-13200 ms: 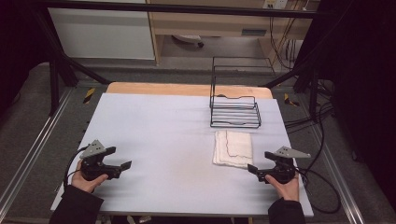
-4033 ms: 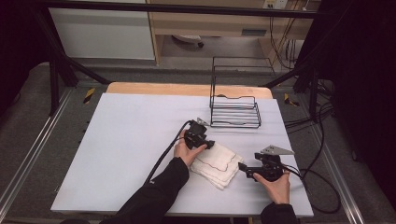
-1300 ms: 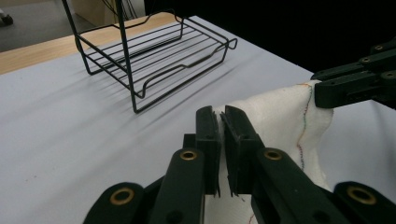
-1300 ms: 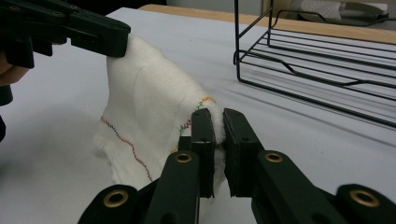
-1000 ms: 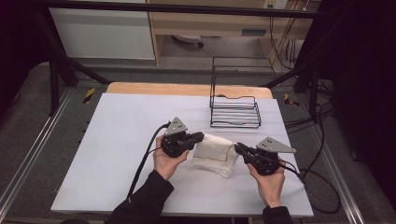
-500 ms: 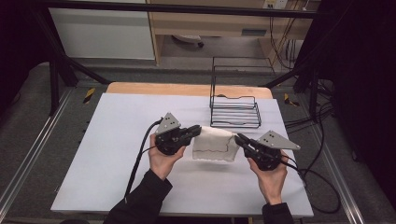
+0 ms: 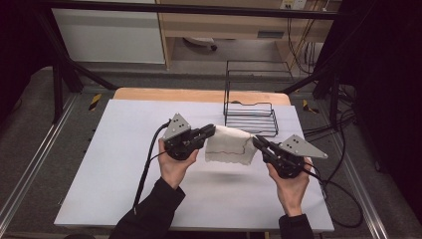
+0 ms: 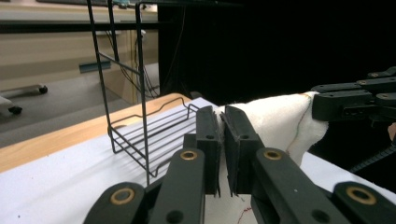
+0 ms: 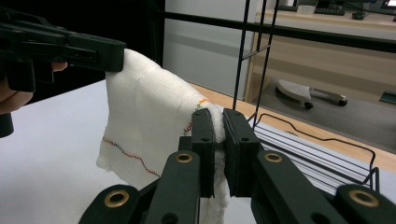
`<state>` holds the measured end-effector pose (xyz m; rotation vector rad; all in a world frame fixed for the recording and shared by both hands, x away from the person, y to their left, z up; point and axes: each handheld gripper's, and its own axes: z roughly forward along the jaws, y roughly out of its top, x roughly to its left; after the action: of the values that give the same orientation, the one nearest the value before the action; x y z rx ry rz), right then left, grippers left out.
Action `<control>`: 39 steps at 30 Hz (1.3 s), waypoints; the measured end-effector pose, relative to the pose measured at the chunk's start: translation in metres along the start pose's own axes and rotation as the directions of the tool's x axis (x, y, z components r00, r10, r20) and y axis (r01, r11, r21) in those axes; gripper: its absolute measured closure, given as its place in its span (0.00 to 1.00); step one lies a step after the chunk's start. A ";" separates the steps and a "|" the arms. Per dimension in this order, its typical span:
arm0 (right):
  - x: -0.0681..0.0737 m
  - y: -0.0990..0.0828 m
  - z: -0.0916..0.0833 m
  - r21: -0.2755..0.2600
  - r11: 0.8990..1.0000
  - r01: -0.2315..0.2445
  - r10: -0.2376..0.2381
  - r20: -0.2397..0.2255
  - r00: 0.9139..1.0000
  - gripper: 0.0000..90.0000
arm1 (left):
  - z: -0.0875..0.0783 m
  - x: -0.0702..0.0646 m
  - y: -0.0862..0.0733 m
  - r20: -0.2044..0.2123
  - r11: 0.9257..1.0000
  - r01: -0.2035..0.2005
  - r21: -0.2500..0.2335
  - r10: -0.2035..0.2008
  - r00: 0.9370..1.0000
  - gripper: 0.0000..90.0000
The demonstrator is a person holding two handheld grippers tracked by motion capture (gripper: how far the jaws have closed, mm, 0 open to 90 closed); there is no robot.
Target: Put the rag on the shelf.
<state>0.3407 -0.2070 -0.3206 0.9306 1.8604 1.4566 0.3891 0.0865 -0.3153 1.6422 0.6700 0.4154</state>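
Cloth's [image 9: 140,126] coloured stitching in right gripper view

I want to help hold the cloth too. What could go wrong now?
The cloth hangs off the table, pinched only at its edges by the left gripper and right gripper, so a corner might slip out. The wire rack stands close behind, so the cloth could snag on it.

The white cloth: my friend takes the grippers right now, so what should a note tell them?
Left gripper: shut on one top corner of the white cloth.
Right gripper: shut on the other top corner.
Cloth: hangs between them, clear of the white table, in front of the black wire rack.
Done: cloth gripped and off the table.
Left: probably draping it on the rack; keep both grips.
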 end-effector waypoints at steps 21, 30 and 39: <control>-0.006 0.033 -0.007 -0.101 0.995 0.027 -0.022 0.051 0.998 0.94 | 0.003 -0.003 0.033 -0.008 0.996 -0.018 -0.084 0.018 1.000 0.95; -0.011 0.046 -0.009 -0.128 0.991 0.038 -0.028 0.075 0.997 0.94 | 0.008 -0.005 0.047 -0.013 0.994 -0.029 -0.107 0.028 1.000 0.95; -0.019 0.062 -0.007 -0.162 0.986 0.039 -0.021 0.110 0.994 0.94 | 0.017 -0.003 0.063 -0.018 0.992 -0.018 -0.129 0.016 1.000 0.95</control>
<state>0.3569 -0.2170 -0.2580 0.8799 1.6428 1.4859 0.4095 0.0668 -0.2569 1.5242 0.6294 0.4755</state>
